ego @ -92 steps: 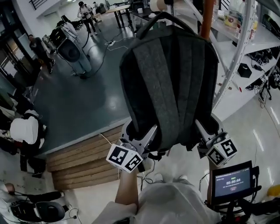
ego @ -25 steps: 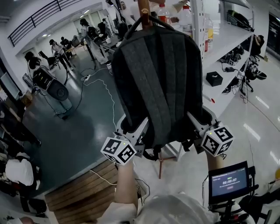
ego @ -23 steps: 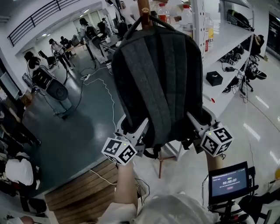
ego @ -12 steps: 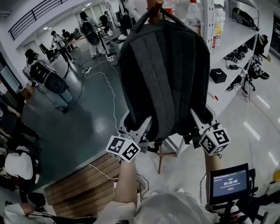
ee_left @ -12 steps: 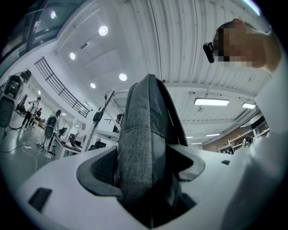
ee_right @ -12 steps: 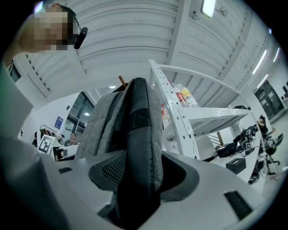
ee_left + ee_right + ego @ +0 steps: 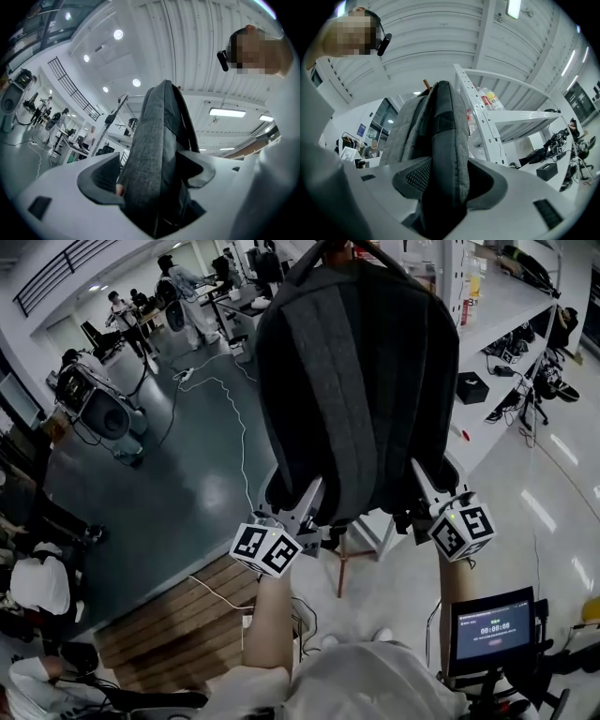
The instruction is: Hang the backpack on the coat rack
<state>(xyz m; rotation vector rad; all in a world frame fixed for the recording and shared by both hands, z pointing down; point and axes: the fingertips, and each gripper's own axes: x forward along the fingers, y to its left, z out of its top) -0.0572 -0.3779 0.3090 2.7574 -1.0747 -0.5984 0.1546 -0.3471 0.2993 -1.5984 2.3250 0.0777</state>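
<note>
The dark grey backpack hangs with its top handle up at the brown wooden coat rack pole, straps facing me. My left gripper is at its lower left corner. Its jaws are opening, and the bag's edge stands between them with a gap at each pad. At the lower right corner, my right gripper stays shut on the bag's side. A brown peg shows just behind the bag's top.
A white shelving rack with bottles and small boxes stands close on the right. A small monitor is at my right hip. Wooden steps lie lower left. People and equipment stand far back left, with cables across the floor.
The backpack's handle has come up onto the pole since the earliest frame. Over the last second both grippers have sunk a little with the bag's bottom, and the left jaws stand wider.
</note>
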